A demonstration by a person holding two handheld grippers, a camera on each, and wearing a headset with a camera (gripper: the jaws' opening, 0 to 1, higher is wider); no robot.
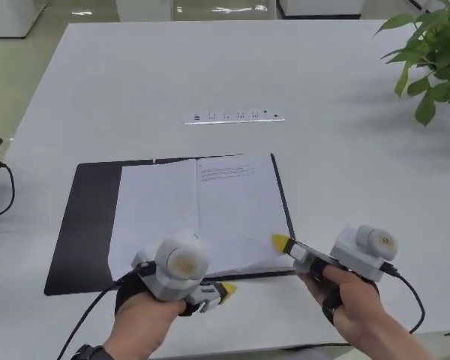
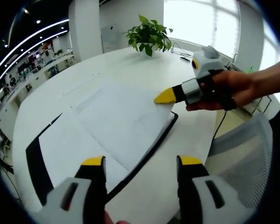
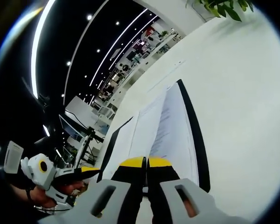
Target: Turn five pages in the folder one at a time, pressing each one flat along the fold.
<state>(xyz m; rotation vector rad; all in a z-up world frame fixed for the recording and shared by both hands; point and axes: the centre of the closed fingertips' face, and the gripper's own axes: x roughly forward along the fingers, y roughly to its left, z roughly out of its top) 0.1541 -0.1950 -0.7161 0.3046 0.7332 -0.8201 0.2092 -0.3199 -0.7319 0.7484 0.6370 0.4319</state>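
The folder (image 1: 86, 225) lay open and flat on the white table (image 1: 210, 67), near its front edge, with the black cover exposed to the left of the white sheets. The right-hand page (image 1: 240, 202) carried a few lines of print near its top.

The right gripper (image 1: 281, 241) pointed inward from the right, its yellow tip over the lower right corner of that page. Its jaws were closed against each other. It could not be determined whether paper was caught between them. In the left gripper view, this corner appeared slightly raised above the cover.

The left gripper (image 1: 216, 292) was positioned just in front of the folder's lower edge, off the pages, with its jaws spread wide and nothing between them.

Surrounding items:
- A socket strip (image 1: 234, 118) was set into the table beyond the folder, well apart from it.
- A green plant (image 1: 435, 52) stood at the far right of the table.
- A black cable (image 1: 7, 199) ran along the left edge of the table.
- A mesh chair back (image 2: 242, 149) stood just off the table, beside the left gripper.
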